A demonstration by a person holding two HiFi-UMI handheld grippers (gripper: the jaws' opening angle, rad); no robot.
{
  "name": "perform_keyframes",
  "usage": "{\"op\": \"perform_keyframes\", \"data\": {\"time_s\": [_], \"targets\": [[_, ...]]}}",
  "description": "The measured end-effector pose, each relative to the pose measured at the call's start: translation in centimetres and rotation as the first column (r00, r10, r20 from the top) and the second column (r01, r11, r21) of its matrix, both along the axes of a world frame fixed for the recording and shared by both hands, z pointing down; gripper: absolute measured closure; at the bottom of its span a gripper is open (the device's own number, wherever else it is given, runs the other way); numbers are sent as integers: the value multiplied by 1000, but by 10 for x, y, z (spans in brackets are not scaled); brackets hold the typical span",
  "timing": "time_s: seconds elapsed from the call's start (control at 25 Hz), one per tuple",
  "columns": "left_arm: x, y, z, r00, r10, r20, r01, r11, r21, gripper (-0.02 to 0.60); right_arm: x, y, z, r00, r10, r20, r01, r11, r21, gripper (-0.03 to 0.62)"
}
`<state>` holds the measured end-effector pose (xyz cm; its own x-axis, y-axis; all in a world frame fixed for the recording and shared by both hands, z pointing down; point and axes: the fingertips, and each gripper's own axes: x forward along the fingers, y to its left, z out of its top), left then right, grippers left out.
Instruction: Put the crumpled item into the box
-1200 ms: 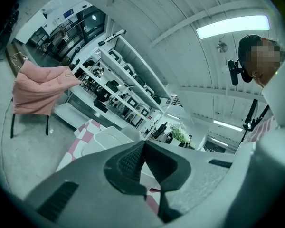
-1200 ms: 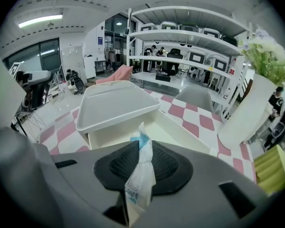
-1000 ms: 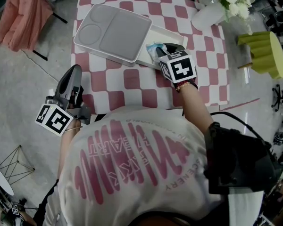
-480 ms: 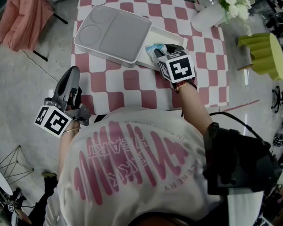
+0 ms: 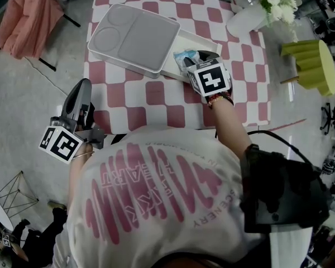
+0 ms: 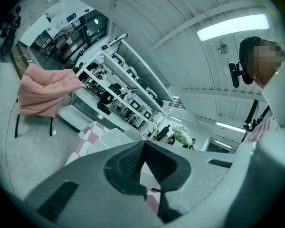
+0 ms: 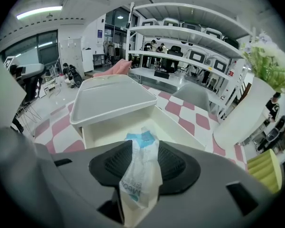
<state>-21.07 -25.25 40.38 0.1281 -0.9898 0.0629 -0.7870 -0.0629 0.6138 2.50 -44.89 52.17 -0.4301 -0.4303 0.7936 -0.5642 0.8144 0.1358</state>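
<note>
The crumpled item (image 7: 141, 175), a white and blue wrapper, stands between the pads of my right gripper (image 7: 143, 161), whose jaws are opening and no longer squeeze it. That gripper hovers over the near end of the open white box (image 7: 128, 122); the head view shows the wrapper (image 5: 183, 58) at the right gripper (image 5: 194, 61) above the box (image 5: 200, 42). The grey lid (image 5: 134, 37) lies across the box's left part. My left gripper (image 5: 82, 88) hangs off the table's left front side, shut and empty, its pads (image 6: 133, 163) meeting.
A pink-and-white checkered table (image 5: 156, 96) carries the box. A white vase with flowers (image 5: 247, 17) stands at its back right corner. A green stool (image 5: 312, 60) is to the right, and a chair draped in pink cloth (image 5: 25, 15) is at far left.
The right gripper's jaws have spread apart around the wrapper while staying over the box. The left gripper drifted slightly left and down.
</note>
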Motion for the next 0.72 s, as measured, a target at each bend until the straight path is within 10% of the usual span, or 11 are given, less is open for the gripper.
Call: {"op": "perform_keyframes", "data": {"time_s": [0.72], "targets": [[12,-2,-3,999,21,25,-21,1000,-9,574,16,0,0,1000,12,2,-12,1000,12,419]]}}
